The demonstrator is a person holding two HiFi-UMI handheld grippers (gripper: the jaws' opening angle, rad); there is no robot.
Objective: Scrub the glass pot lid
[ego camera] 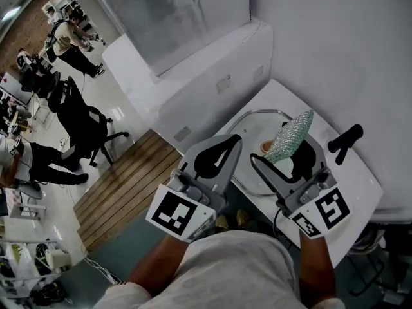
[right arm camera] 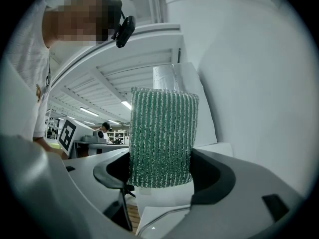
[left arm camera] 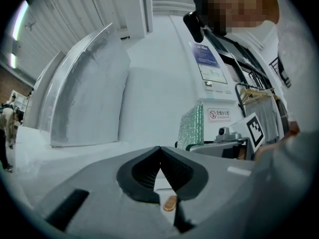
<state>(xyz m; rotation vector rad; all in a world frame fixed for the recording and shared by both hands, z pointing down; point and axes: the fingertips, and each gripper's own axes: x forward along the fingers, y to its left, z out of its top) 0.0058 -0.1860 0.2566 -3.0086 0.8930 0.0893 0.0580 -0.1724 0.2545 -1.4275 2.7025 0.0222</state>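
Note:
The glass pot lid (ego camera: 247,166) lies flat on the white table (ego camera: 360,179), its brown knob (ego camera: 266,147) near the middle. My right gripper (ego camera: 288,157) hovers over the lid and is shut on a green scrub sponge (ego camera: 291,136), which stands up between the jaws. In the right gripper view the sponge (right arm camera: 162,136) fills the gap of that gripper (right arm camera: 162,169), and the lid's rim (right arm camera: 162,217) curves below it. My left gripper (ego camera: 232,140) is at the lid's left edge, its jaws closed together with nothing in them. In its own view the left gripper (left arm camera: 160,152) shows the sponge (left arm camera: 191,128) to the right.
A black handle (ego camera: 344,141) lies on the table behind the lid. A white cabinet (ego camera: 193,76) runs along the table's far left side. Beyond it, on the floor, are a black office chair (ego camera: 80,118) and people at desks.

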